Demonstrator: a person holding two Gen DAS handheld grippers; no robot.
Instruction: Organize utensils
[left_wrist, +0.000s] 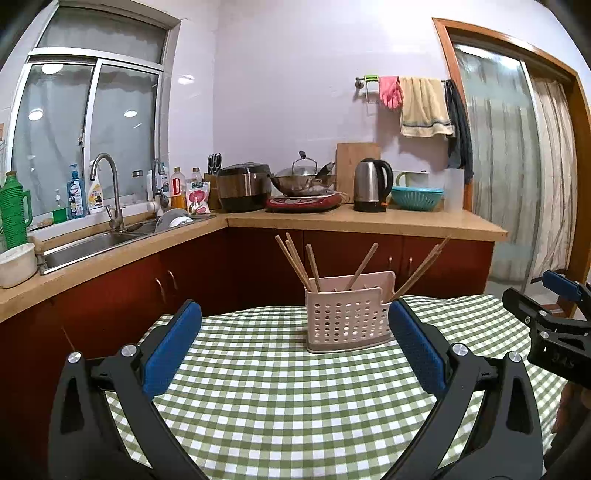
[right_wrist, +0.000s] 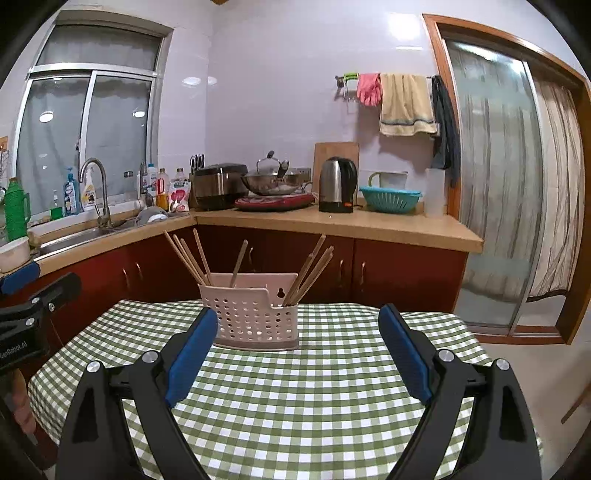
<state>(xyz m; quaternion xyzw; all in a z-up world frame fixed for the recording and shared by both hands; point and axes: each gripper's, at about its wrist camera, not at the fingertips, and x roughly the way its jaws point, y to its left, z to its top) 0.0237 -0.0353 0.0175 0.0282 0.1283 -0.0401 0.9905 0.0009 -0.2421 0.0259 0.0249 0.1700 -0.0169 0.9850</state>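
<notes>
A pink perforated utensil holder (left_wrist: 347, 317) stands on the green checked tablecloth (left_wrist: 280, 398) near the table's far edge. Several wooden chopsticks (left_wrist: 301, 264) lean in its compartments. It also shows in the right wrist view (right_wrist: 256, 315), with its chopsticks (right_wrist: 192, 258). My left gripper (left_wrist: 295, 314) is open and empty, a short way in front of the holder. My right gripper (right_wrist: 298, 318) is open and empty, in front of and slightly right of the holder. The right gripper shows at the left wrist view's right edge (left_wrist: 546, 314).
A kitchen counter (left_wrist: 362, 221) with dark red cabinets runs behind the table, holding a kettle (left_wrist: 371, 184), wok (left_wrist: 301, 181), rice cooker (left_wrist: 243, 186) and teal basket (left_wrist: 415, 197). A sink (left_wrist: 92, 240) is at left. A sliding glass door (right_wrist: 498, 192) is at right.
</notes>
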